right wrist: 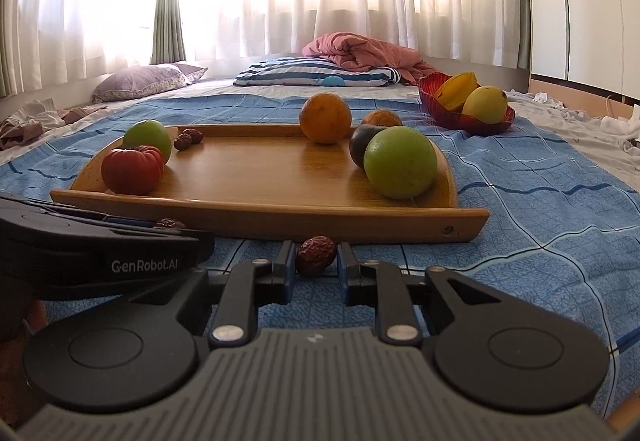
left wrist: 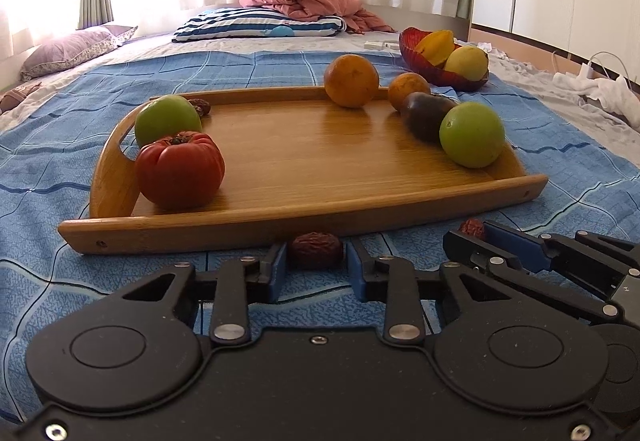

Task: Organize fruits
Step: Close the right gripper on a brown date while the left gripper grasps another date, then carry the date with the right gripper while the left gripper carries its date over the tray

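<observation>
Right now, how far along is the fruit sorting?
Partway, I'd guess. Done: two dates lie on the wooden tray, and the red bowl holds a starfruit and a mango. In hand: the left gripper has a date between its jaws, the right gripper another date. Left: placing those, perhaps sorting the tomato, green apples and oranges.

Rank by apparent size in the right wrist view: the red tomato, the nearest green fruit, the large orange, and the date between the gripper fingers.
1. Nearest green fruit, though it sits closest on the tray, which inflates it.
2. Red tomato and large orange: too alike to separate, and the orange is farther back.
3. Date, clearly smallest.
</observation>
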Demonstrator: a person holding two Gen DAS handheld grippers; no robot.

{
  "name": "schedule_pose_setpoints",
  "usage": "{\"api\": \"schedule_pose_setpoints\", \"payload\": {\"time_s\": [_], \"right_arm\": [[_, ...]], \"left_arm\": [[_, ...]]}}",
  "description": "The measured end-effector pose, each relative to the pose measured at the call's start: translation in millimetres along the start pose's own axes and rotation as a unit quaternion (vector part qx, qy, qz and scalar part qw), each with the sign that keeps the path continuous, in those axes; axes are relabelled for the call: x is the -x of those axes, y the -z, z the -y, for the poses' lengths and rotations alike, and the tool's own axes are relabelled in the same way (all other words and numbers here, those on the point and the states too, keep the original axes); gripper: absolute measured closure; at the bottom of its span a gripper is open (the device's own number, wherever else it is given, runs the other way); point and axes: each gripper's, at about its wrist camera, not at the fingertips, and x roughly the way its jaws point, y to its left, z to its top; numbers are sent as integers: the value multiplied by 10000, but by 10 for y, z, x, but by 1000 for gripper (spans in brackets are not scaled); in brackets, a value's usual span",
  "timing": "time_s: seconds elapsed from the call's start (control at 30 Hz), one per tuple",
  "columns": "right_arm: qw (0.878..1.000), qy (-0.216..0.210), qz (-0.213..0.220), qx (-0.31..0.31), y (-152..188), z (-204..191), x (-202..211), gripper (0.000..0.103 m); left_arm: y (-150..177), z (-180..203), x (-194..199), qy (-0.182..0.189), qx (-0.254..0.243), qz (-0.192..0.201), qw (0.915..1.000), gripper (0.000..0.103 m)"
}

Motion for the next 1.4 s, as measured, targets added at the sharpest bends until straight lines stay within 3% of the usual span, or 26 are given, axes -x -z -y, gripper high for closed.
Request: {"api": "schedule_pose_setpoints", "payload": {"time_s": [0.67, 1.4], "right_arm": [[9997, -26, 208, -143, -139, -44, 77, 78], [9995, -33, 313, -65, -479, -83, -84, 78]], "left_arm": [[-143, -26, 226, -46, 94, 326, 9994, 75], [-505, -165, 35, -100, 355, 339, 9987, 75]]}}
